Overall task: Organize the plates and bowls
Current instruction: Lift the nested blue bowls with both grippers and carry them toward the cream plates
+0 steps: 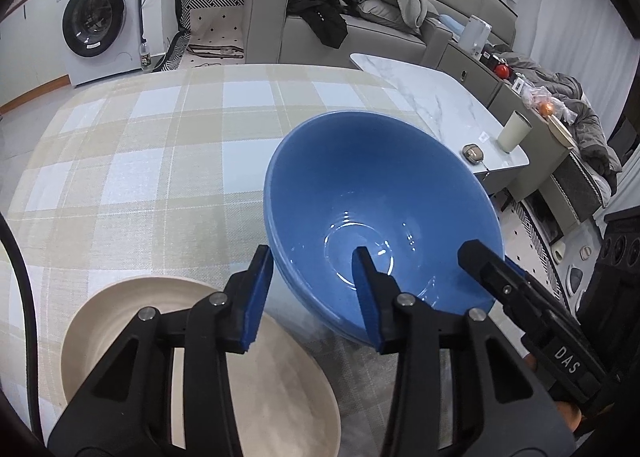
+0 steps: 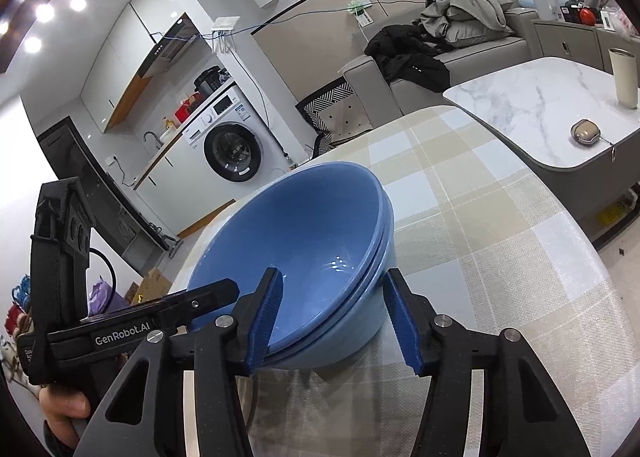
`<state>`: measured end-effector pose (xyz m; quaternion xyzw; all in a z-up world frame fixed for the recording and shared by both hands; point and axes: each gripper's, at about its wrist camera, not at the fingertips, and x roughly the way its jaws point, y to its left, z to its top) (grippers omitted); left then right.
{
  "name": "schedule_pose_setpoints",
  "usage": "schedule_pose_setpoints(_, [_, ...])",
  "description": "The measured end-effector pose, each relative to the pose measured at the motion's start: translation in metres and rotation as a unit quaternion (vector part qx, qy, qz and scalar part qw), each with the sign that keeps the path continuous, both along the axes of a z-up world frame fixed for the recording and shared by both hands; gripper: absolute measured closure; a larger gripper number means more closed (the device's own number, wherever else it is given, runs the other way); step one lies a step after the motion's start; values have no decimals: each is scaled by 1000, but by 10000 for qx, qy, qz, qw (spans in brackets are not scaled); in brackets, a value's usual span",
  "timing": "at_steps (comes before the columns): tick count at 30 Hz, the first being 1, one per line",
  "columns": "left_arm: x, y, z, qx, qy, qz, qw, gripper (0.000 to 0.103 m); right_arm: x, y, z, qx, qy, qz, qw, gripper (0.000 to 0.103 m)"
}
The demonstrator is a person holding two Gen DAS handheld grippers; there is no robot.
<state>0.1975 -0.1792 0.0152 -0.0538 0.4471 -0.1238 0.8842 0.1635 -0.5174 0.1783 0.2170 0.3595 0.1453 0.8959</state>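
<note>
Two blue bowls [image 1: 380, 193] sat nested one inside the other, tilted, on the table [image 1: 140, 161], which was covered by a beige-and-white checked cloth. The left hand-held gripper [image 1: 316, 297] straddled the bowls' near rim: one blue pad lay inside the upper bowl and the other outside the wall. A sliver of space appeared between the outer pad and the wall, so firm contact could not be confirmed from this view. The right hand-held gripper [image 2: 340, 317] straddled the rim at another point: its left pad sat inside the upper bowl against the wall, and its right pad stood outside with a visible gap to the bowls' outer wall, so the grip was not closed on them. In the right wrist view the left hand-held gripper reached over the bowls' left edge, one black finger lying above the rim. In the left wrist view the right hand-held gripper entered at the bowls' right side. A beige plate [image 1: 192, 357] lay flat on the cloth just left of the bowls, beneath the left hand-held gripper. Beyond the bowls, a marble-topped side table [image 1: 432, 97] carried a cream tumbler [image 1: 514, 131] and a small case [image 1: 473, 153]. Behind the bowls stood a grey sofa [image 1: 360, 41] heaped with clothes, and a washing machine [image 1: 100, 21] further left.
</note>
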Motion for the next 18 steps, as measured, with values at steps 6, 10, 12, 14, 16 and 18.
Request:
schedule_pose_setpoints(6, [-4,-5,2,133,-58,-33,9999,65,-2,0,3,-86,-81,-15,9999,48])
schedule_pose_setpoints(10, [-4,-4,2,140,-62,-32,9999,65,-3,0,3,-82,-89,-22,9999,48])
schedule_pose_setpoints(12, [-4,-5,2,181,-93,-42,9998,65,-3,0,3,-115,-106,-16,9999,48])
schedule_pose_setpoints(14, [-6,-6,3,218,-124,-46,9997,65,-3,0,3,-146,-116,-20,9998,48])
schedule_pose_setpoints(16, [-9,-7,5,228,-131,-49,9996,65,-3,0,2,-170,-121,-22,9998,48])
schedule_pose_setpoints(18, [-9,-8,5,236,-136,-51,9996,65,-5,0,3,-178,-124,-5,9998,48])
